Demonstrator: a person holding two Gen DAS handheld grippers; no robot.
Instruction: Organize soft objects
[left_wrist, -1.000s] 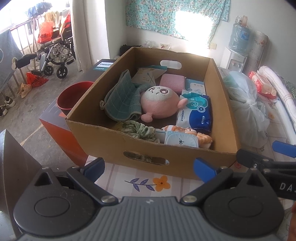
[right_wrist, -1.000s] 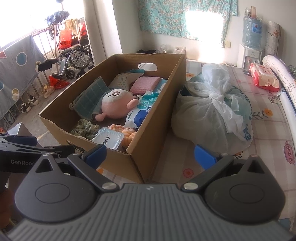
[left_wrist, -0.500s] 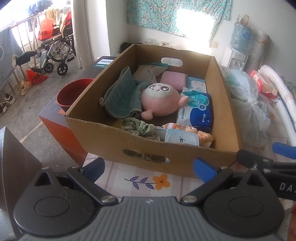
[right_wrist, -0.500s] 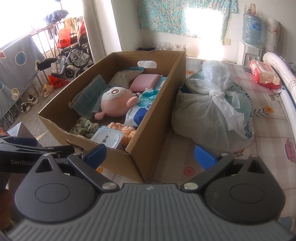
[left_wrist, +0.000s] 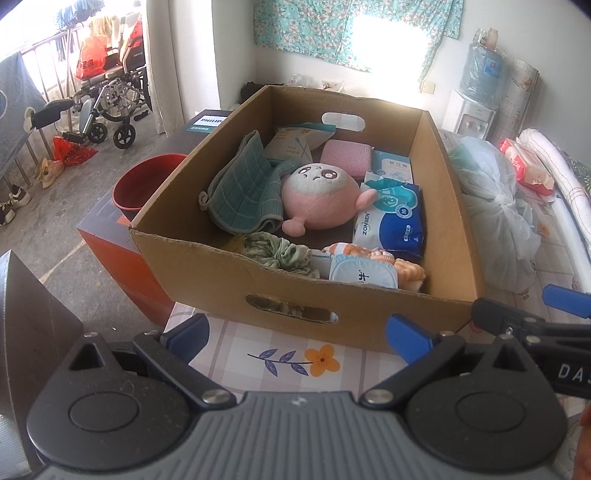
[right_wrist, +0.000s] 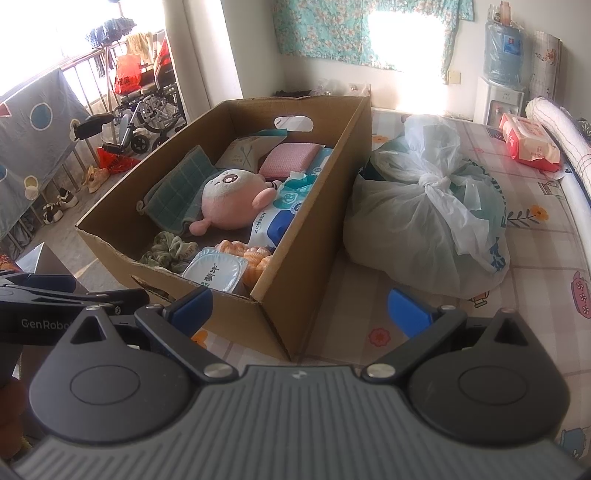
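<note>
A cardboard box (left_wrist: 229, 273) (right_wrist: 317, 236) stands on a floral-cloth table. Inside lie a pink plush toy (left_wrist: 317, 201) (right_wrist: 229, 203), a green cloth (left_wrist: 243, 192) (right_wrist: 177, 199), a green scrunchie (left_wrist: 280, 254) (right_wrist: 166, 253), a blue wipes pack (left_wrist: 391, 218) (right_wrist: 280, 218), a pink sponge (left_wrist: 345, 157) (right_wrist: 290, 158), an orange-striped soft item (left_wrist: 402, 267) and a white tub (right_wrist: 216, 273). My left gripper (left_wrist: 297, 334) is open and empty, just in front of the box's near wall. My right gripper (right_wrist: 299, 308) is open and empty at the box's near right corner.
A tied white plastic bag (right_wrist: 428, 221) (left_wrist: 498, 206) lies right of the box. A red tissue pack (right_wrist: 532, 142) and a rolled mat (right_wrist: 557, 125) sit at the far right. A red bucket (left_wrist: 142, 184) on an orange box stands left, off the table.
Both grippers have drawn back and risen slightly from the box; the box looks a little farther away. Both stay open and empty. Nothing in the box has moved.
</note>
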